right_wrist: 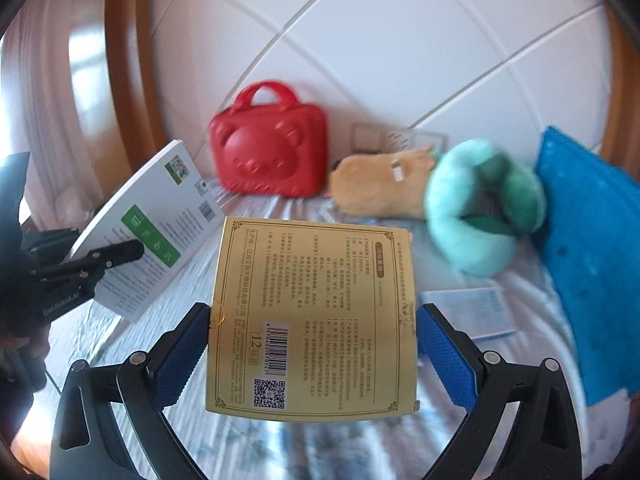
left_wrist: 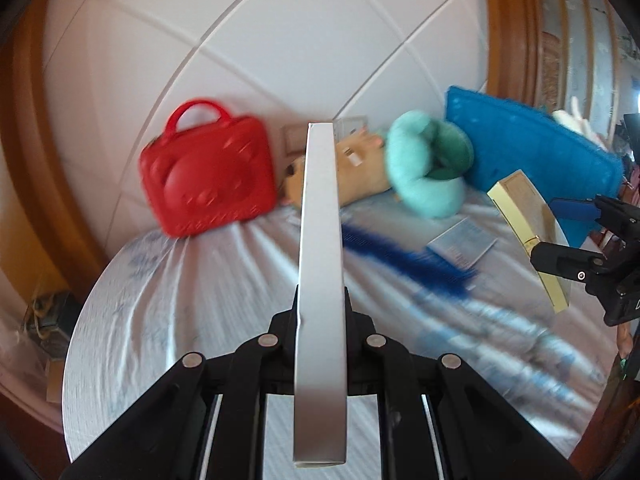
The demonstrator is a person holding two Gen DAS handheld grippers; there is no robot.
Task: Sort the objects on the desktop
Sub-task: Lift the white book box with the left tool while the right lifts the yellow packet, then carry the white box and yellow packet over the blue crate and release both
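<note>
Gold box (right_wrist: 312, 316) sits clamped between the right gripper's (right_wrist: 312, 356) blue pads (right_wrist: 444, 356).

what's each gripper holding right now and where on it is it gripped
The left gripper pinches a white box across its flat faces near one end. The right gripper clamps a gold box by its two opposite side edges.

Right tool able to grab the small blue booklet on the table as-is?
Probably not. The right tool is shut on the gold box, so it has no free grip. The blue booklet itself lies uncovered on the cloth just ahead.
</note>
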